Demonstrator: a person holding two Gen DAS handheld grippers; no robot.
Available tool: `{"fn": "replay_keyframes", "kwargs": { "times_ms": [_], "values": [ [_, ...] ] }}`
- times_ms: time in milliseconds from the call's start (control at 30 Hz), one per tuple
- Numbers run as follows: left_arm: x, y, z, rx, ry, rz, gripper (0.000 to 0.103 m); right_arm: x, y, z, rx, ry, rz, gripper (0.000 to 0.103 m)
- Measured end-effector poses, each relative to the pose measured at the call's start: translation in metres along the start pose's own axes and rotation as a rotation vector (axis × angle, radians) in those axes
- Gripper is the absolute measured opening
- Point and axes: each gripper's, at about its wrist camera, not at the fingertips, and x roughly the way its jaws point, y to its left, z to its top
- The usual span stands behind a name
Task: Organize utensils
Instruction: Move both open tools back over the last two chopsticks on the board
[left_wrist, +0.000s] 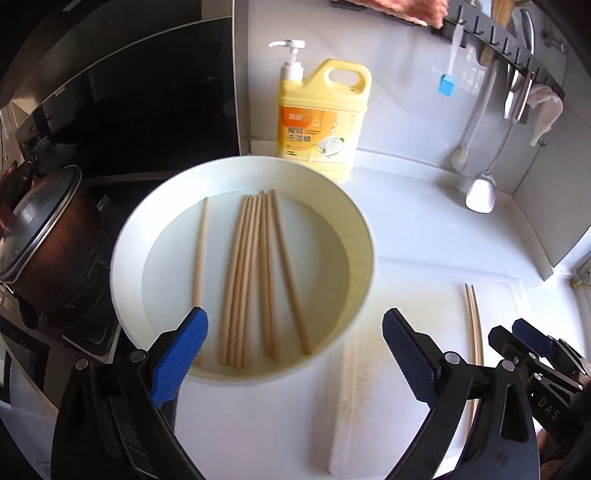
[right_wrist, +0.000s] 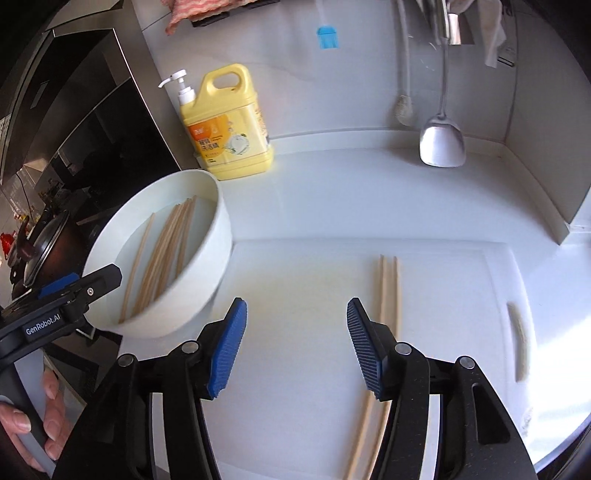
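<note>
Across the left wrist view, the left gripper has its fingers wide apart and empty above the white bowl, whose near rim they partly hide; chopsticks lie inside. A detergent bottle stands behind.

Lower centre of the right wrist view, the right gripper has its fingers apart, empty, over the cutting board; its right finger covers part of the chopstick pair, cut off at the bottom edge. Bare worktop stretches beyond.

Chopsticks in bowl; cutting board right; bottle behind
</note>
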Motion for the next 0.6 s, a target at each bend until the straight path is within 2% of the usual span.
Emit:
{"fn": "replay_keyframes", "kwargs": {
  "times_ms": [267, 433, 600],
  "values": [
    [-0.015, -0.065, -0.052, -0.026, 0.004, 0.024, 0.095, -0.023, -0.072, -0.044, -0.003, -0.009, -0.010, 0.056],
    [-0.010, -0.099, -0.069, 0.029, 0.019, 0.027, 0.096, -0.017, -0.092, -0.057, -0.046, 0.006, -0.031, 0.056],
    [0.003, -0.111, -0.076, 0.011, 0.028, 0.017, 0.096, -0.010, -0.108, -0.064, 0.042, -0.018, -0.028, 0.056]
  ]
}}
